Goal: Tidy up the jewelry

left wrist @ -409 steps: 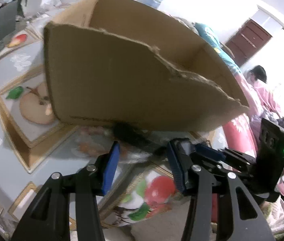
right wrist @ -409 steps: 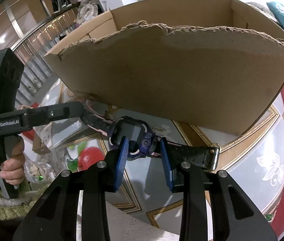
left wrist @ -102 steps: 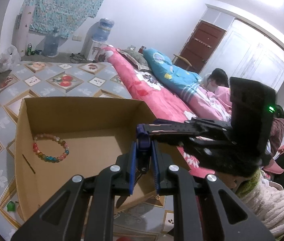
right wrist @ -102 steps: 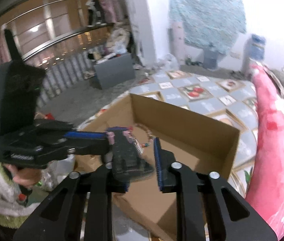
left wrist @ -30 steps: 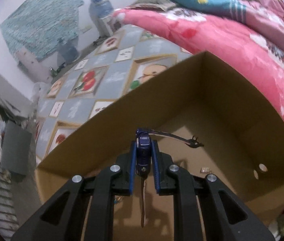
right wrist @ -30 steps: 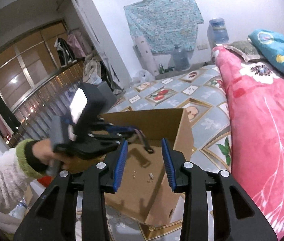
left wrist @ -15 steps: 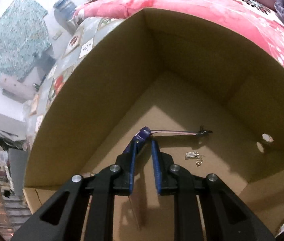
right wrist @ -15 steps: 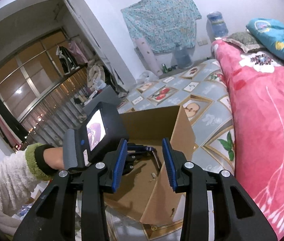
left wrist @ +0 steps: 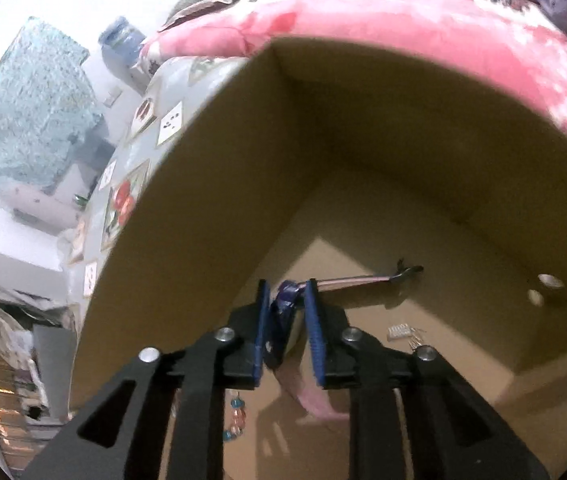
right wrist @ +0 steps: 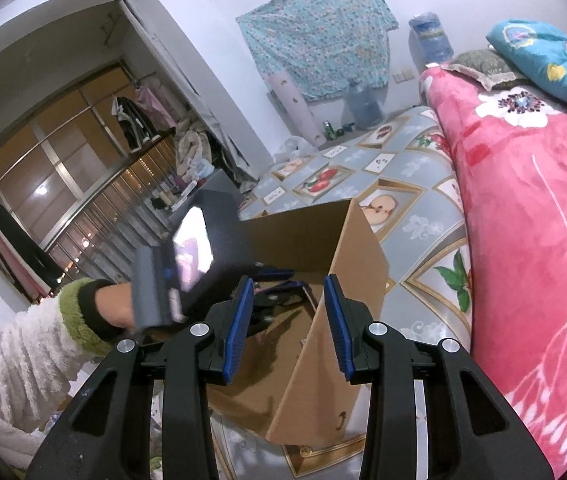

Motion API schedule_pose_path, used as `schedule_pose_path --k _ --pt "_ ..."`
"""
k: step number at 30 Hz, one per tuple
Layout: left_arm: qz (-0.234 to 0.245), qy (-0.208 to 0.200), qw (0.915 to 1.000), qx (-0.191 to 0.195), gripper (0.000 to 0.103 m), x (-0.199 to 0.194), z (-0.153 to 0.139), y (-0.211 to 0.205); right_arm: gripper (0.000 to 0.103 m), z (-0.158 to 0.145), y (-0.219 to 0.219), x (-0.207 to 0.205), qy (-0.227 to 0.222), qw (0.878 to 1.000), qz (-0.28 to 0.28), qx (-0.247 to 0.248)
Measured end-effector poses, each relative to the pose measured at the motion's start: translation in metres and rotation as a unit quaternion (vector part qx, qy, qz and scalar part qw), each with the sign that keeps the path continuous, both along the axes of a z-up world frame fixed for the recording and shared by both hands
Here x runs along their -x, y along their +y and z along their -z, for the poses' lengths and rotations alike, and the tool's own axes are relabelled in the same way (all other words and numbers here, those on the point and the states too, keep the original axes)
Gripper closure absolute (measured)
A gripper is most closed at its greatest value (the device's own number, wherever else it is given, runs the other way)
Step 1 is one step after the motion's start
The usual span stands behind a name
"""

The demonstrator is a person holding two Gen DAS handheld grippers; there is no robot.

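Note:
My left gripper [left wrist: 286, 312] is low inside the cardboard box [left wrist: 211, 184]. Its jaws have parted a little around the purple watch [left wrist: 285, 300], whose pink strap [left wrist: 357, 280] reaches right across the box floor and whose other strap end [left wrist: 311, 396] hangs below. A beaded bracelet [left wrist: 235, 416] and a small silver piece [left wrist: 399, 332] lie on the box floor. My right gripper [right wrist: 288, 312] is open and empty, above and outside the box [right wrist: 347, 292], looking at the left gripper [right wrist: 271, 276] inside it.
A bed with a pink floral blanket [right wrist: 531, 208] runs along the box's right side. The floor [right wrist: 415, 216] has fruit-patterned tiles. Water jugs [right wrist: 363, 108] stand by the far wall. A cluttered railing area [right wrist: 123, 208] lies to the left.
My left gripper has gone deeper into the box and its jaws have loosened on the watch. My right gripper has let go of the watch and drawn back, open.

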State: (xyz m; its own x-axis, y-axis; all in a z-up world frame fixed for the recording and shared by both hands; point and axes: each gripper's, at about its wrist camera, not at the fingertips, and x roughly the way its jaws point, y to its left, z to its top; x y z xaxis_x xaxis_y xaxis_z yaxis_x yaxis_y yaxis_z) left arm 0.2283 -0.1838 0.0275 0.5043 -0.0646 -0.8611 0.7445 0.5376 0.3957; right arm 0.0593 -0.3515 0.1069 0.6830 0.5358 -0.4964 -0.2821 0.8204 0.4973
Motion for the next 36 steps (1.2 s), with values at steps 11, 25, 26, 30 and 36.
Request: schedule_pose_path --k 11,25,26,30,36 --pt "-0.104 0.015 0.9865 0.125 0.079 0.009 -0.066 0.074 0.067 -0.005 0.008 0.0 0.017 1.0 -0.004 -0.007" --pt "-0.189 -0.006 0.9398 0.284 0.067 0.118 -0.092 0.171 0.056 -0.002 0.156 -0.071 0.082 0.931 -0.18 0.307" --pt "-0.188 -0.005 0.9387 0.289 0.066 0.125 -0.09 0.177 0.055 0.003 0.169 -0.077 0.076 0.913 -0.197 0.349" --pt "-0.195 -0.013 0.9345 0.298 0.063 0.145 -0.084 0.196 0.05 0.024 0.204 -0.093 0.041 0.845 -0.245 0.474" --pt "-0.21 -0.02 0.9273 0.309 0.061 0.164 -0.079 0.223 0.045 0.066 0.232 -0.112 0.029 0.763 -0.311 0.566"
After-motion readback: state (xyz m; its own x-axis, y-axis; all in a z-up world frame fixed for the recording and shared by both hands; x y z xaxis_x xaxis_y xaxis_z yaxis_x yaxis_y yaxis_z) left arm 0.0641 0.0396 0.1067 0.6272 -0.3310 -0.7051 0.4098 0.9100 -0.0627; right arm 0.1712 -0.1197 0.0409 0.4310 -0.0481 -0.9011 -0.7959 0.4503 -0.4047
